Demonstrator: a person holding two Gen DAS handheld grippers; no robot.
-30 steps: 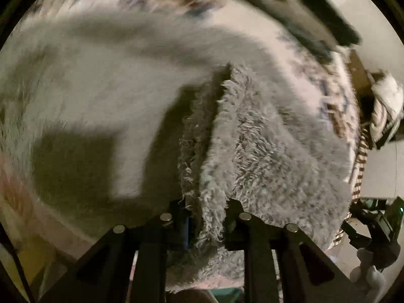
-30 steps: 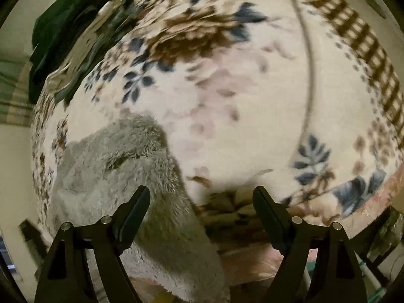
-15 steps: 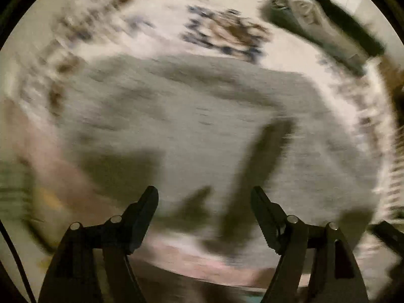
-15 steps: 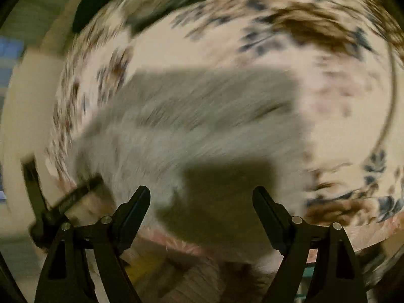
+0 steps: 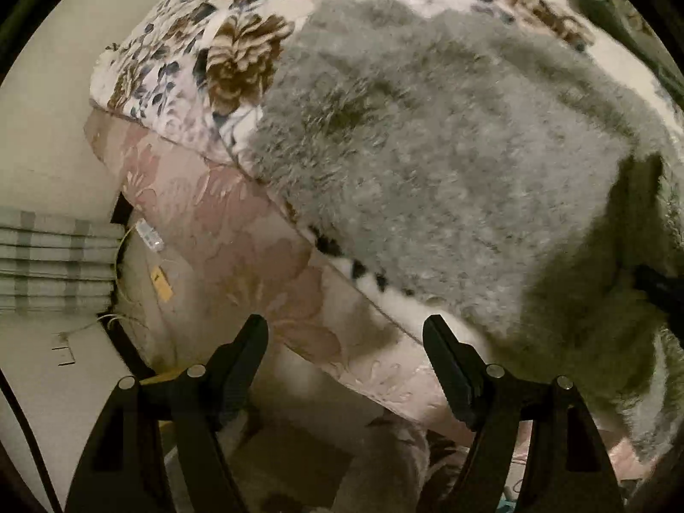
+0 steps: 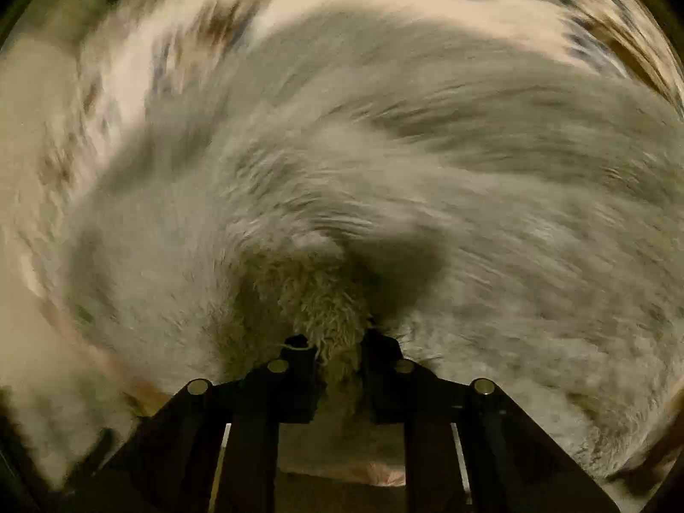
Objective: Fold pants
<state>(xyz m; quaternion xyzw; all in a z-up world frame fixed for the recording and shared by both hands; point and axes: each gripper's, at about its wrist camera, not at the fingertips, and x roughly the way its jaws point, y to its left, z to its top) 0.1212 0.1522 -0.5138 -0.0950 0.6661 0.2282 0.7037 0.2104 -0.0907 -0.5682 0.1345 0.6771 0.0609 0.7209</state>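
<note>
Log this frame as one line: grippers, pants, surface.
left gripper: open, nothing between jaws | right gripper: closing on grey fluffy pants | pants on floral bedspread at bed edge

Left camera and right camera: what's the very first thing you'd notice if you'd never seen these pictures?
The big fluffy grey pants spread over the flowery bedcover fill most of the left view, reaching the bed's edge. In the blurry right view, the right gripper is closing on a tuft of that grey fluff, which sits between its fingers. The left gripper is open with nothing in it, over the pink side of the bed.
</note>
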